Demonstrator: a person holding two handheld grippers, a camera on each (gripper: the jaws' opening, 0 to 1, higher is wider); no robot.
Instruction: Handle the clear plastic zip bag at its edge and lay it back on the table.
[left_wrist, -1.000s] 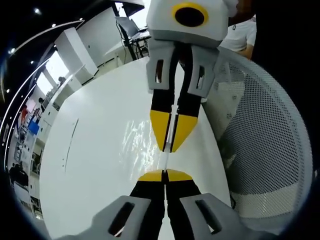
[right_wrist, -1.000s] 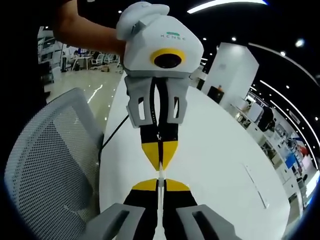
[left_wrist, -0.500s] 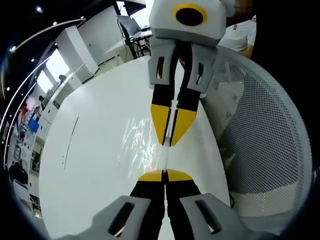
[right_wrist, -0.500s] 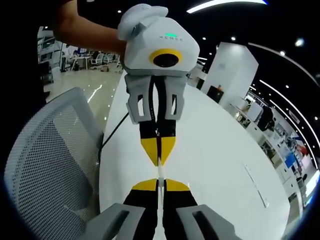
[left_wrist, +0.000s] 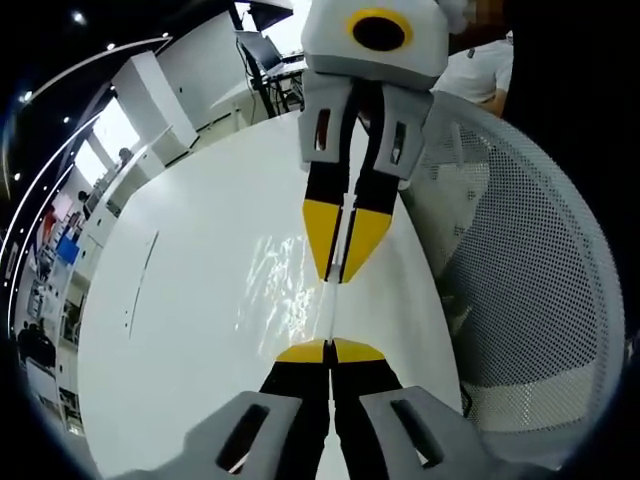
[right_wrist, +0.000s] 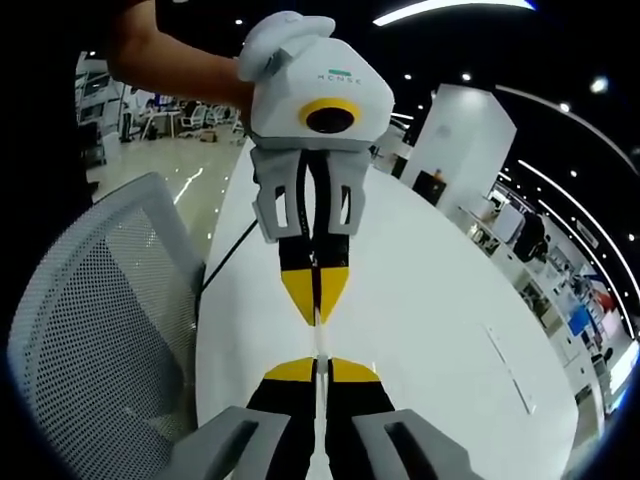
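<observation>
The 2 grippers face each other tip to tip above the white table (left_wrist: 180, 330), and the clear bag (left_wrist: 285, 285) is stretched between them by its edge. The left gripper (left_wrist: 329, 352) is clenched on the near end of that edge. The right gripper (right_wrist: 320, 368) is clamped the same way on the other end. In the left gripper view the right gripper (left_wrist: 340, 270) sits a touch further off than half a second ago, and in the right gripper view the left gripper (right_wrist: 314, 305) has likewise edged away. The strip of plastic between the tips looks longer and tauter. My reading is that the bag is being drawn straight, so the laying-down step is not yet done.

The bag's crinkled body hangs to the left of the left gripper's tips, over bare tabletop, which offers plenty of room on that side. To the right of those tips the table edge runs close, with a mesh chair (left_wrist: 530, 280) just beyond, so lowering should favour the open side.
</observation>
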